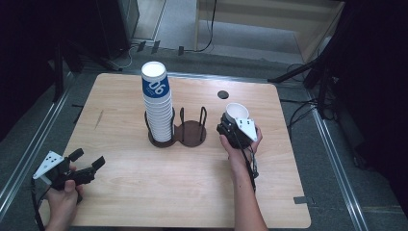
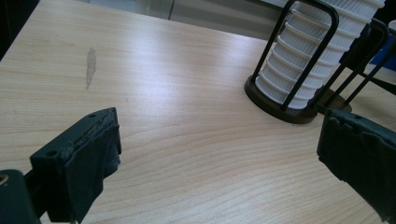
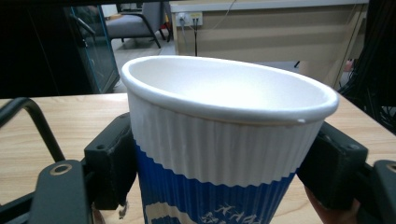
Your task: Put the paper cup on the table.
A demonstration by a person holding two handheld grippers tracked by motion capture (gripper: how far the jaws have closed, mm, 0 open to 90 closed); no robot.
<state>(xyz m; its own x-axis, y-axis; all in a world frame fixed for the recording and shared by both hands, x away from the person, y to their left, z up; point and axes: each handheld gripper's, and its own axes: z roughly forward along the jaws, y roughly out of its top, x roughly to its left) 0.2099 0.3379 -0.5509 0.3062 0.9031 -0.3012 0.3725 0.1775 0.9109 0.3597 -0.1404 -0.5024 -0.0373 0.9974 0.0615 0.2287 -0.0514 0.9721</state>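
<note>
Atop cup stack (image 1: 158,103): blue band reads "06".

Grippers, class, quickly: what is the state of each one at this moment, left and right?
Left gripper: open, nothing between its jaws, above the table.
Right gripper: shut on the paper cup, held upright.

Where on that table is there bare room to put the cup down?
The right gripper grips a paper cup. The holder's right ring stands bare beside the cup stack. Bare wood lies between the left gripper and the holder, and along the table's near right edge. It is crowded around the holder.
</note>
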